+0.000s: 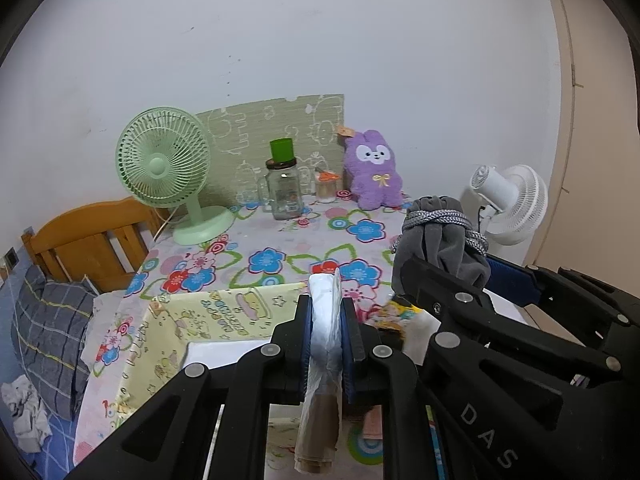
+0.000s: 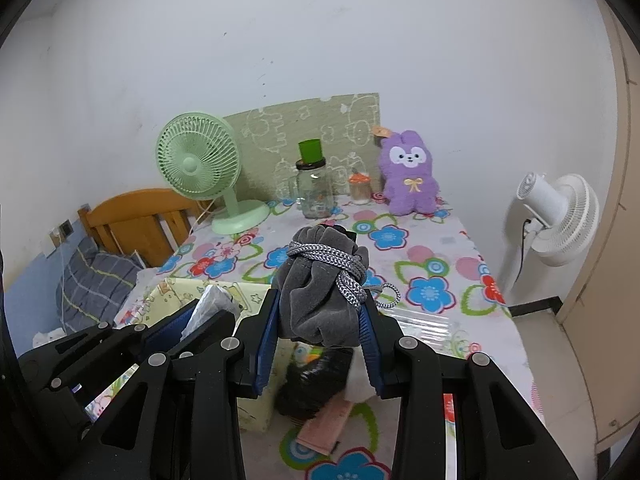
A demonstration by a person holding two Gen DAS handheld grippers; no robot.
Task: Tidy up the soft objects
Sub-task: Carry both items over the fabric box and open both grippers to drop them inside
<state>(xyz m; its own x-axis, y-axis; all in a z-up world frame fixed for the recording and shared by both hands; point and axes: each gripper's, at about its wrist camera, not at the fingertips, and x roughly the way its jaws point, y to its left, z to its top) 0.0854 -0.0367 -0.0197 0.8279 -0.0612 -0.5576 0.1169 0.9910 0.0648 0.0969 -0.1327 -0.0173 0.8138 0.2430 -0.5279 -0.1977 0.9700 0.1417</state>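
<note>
Right claw (image 2: 320,320) grips grey pouch (image 2: 320,300); left claw (image 2: 200,320) perhaps pinches plastic.

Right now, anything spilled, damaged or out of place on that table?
Nothing spilled or broken. One oddity: a green cup sits perched on the glass jar lid, easy to knock off. Both grippers are loaded: left gripper pinches a plastic-wrapped item, right gripper holds the grey drawstring pouch.
</note>
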